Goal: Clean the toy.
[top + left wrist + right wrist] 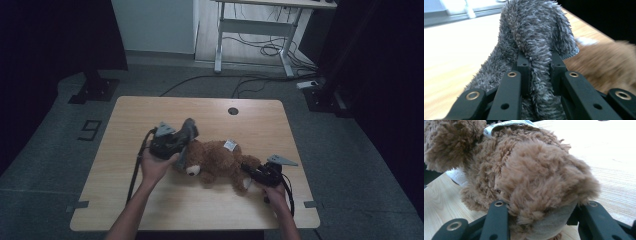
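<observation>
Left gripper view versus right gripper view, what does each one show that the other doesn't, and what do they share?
Left gripper view alone: the left gripper shut on a fold of fuzzy grey fabric that rises above its black jaws. Right gripper view alone: the right gripper clamped on the tan-soled foot of the brown plush teddy bear, plus a white sewn-in tag on the bear. Both share the bear's brown fur and the light wooden table.

Brown plush teddy bear (pixel 215 161): lies on its side on the wooden worktop (pixel 150 200), head toward the near-left, white label on its back, one light-soled foot (pixel 549 225) toward the near-right. Grey fuzzy fabric piece (pixel 534 37): raised just above the bear's head, hanging in folds.
</observation>
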A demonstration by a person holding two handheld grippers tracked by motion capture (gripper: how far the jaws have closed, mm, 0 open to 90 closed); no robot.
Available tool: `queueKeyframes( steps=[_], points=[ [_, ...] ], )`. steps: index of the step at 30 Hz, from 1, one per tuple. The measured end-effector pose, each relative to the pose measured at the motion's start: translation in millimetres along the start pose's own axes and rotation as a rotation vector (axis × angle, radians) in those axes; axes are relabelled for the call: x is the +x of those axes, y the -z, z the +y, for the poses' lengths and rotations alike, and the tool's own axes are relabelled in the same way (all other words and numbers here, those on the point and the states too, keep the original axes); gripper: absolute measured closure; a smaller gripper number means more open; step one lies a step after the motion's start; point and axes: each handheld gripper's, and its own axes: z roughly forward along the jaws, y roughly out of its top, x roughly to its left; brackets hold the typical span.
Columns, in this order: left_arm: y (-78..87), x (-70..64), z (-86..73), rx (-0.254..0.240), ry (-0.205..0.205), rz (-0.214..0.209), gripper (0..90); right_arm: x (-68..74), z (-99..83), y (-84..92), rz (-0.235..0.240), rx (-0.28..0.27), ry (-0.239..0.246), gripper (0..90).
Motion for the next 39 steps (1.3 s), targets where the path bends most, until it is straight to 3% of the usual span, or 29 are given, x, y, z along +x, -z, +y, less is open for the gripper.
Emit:
queueKeyframes(
  steps=[3,8,11,15,19,25,29,39],
  points=[
    [-23.8,-22.5,21.4,0.022,-0.043,-0.050,75.4,-0.1,0.1,0.3,0.002,0.001,-0.003,58.9],
    [-55.5,-56.3,43.7,0.044,-0.068,-0.161,75.3,0.0,-0.1,0.7,0.006,0.000,-0.005,58.7],
    [-71.5,-79.6,42.9,0.106,-0.127,-0.184,75.2,-0.6,0.0,0.6,0.007,-0.001,-0.004,58.7],
    [-93.3,-96.2,20.9,0.235,-0.173,-0.174,74.8,-0.4,-0.1,0.7,0.002,0.002,0.001,58.7],
    [-87.6,-93.3,7.3,0.207,-0.148,-0.183,75.3,0.0,-0.4,1.2,-0.002,0.009,0.012,58.5],
    [-74.0,-94.7,-18.0,0.202,-0.185,-0.187,75.8,-0.5,-0.5,0.5,-0.011,0.010,0.010,58.5],
    [-69.2,-89.8,-31.1,0.203,-0.167,-0.211,76.0,-0.1,-0.7,0.5,-0.018,0.010,0.008,58.5],
    [-66.9,-87.9,-34.6,0.204,-0.158,-0.215,76.0,-1.0,-0.7,0.2,-0.014,0.006,0.002,58.5]
  ],
)
